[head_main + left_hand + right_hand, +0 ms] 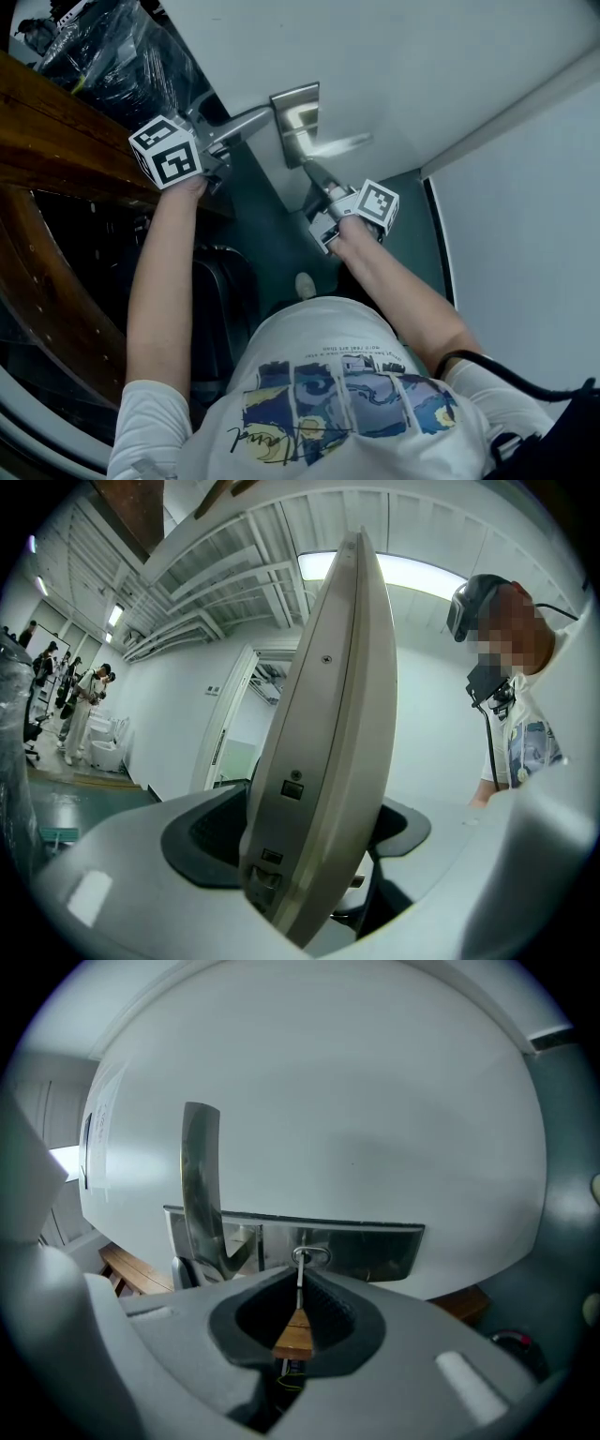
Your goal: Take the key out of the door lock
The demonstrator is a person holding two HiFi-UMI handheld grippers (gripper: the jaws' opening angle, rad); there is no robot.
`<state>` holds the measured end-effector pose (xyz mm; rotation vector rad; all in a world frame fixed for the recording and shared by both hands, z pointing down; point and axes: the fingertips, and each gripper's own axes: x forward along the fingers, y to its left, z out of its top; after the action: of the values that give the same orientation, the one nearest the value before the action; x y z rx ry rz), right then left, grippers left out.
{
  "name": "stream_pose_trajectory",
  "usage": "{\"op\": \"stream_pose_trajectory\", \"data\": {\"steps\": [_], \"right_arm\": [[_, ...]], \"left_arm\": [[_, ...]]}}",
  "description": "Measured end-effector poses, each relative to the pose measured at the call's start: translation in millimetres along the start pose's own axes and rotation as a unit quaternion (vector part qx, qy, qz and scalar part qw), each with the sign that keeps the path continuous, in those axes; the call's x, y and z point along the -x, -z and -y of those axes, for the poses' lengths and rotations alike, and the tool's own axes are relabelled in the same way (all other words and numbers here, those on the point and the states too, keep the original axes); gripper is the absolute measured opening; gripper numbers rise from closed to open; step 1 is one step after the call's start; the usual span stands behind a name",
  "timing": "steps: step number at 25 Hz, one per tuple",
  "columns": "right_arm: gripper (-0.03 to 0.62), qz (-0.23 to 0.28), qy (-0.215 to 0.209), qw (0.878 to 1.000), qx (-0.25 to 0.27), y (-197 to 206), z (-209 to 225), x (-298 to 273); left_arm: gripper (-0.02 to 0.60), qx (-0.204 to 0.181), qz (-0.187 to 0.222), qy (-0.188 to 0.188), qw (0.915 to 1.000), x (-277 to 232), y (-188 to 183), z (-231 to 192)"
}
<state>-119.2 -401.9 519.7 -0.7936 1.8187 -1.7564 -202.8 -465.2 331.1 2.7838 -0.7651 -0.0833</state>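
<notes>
A white door (403, 66) carries a brushed metal lock plate (292, 105) with a lever handle (336, 143). Just below the handle, my right gripper (319, 180) reaches up to the plate. In the right gripper view its dark pads (330, 1309) are pressed together on a thin metal key (300, 1274), whose tip sits in the keyhole (311, 1257) of the plate (375, 1246). The handle (200, 1185) rises to the left. My left gripper (220, 139) is at the door's free edge. That edge (337, 714), with its latch, fills the wide gap of the left gripper (309, 841), both pads against it.
Dark wooden furniture (56, 141) and a plastic-wrapped bundle (112, 56) stand to the left of the door. A white wall (525, 216) is on the right, green floor (272, 244) below. Past the door edge, several people (84, 696) stand far off in a white hall.
</notes>
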Motion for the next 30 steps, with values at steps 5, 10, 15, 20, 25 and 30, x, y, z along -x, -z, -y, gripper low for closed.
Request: {"op": "stream_pose_trajectory", "data": {"steps": [5, 10, 15, 20, 25, 30], "right_arm": [[0.021, 0.008, 0.001, 1.000, -0.001, -1.6, -0.5, 0.3], [0.021, -0.004, -0.007, 1.000, -0.003, 18.1, 0.6, 20.9], [0.021, -0.014, 0.022, 1.000, -0.017, 49.4, 30.4, 72.2], [0.021, -0.013, -0.011, 1.000, 0.011, 40.4, 7.0, 77.9], [0.021, -0.022, -0.016, 0.999, 0.023, 47.0, 2.8, 85.2], [0.021, -0.024, -0.014, 0.999, 0.036, 46.8, -3.7, 90.2]], "left_arm": [[0.371, 0.005, 0.003, 0.006, 1.0000, -1.2, -0.2, -0.7], [0.370, 0.013, 0.008, 0.000, 0.9999, -0.4, 0.1, -0.7], [0.353, 0.010, 0.009, -0.016, 0.9998, -0.3, -0.1, -8.8], [0.351, 0.012, 0.018, -0.022, 0.9995, 1.5, 0.4, -19.9], [0.353, 0.006, 0.011, -0.021, 0.9997, -2.8, 2.7, -15.8], [0.360, 0.000, 0.013, -0.023, 0.9997, -0.2, 3.2, -11.6]]}}
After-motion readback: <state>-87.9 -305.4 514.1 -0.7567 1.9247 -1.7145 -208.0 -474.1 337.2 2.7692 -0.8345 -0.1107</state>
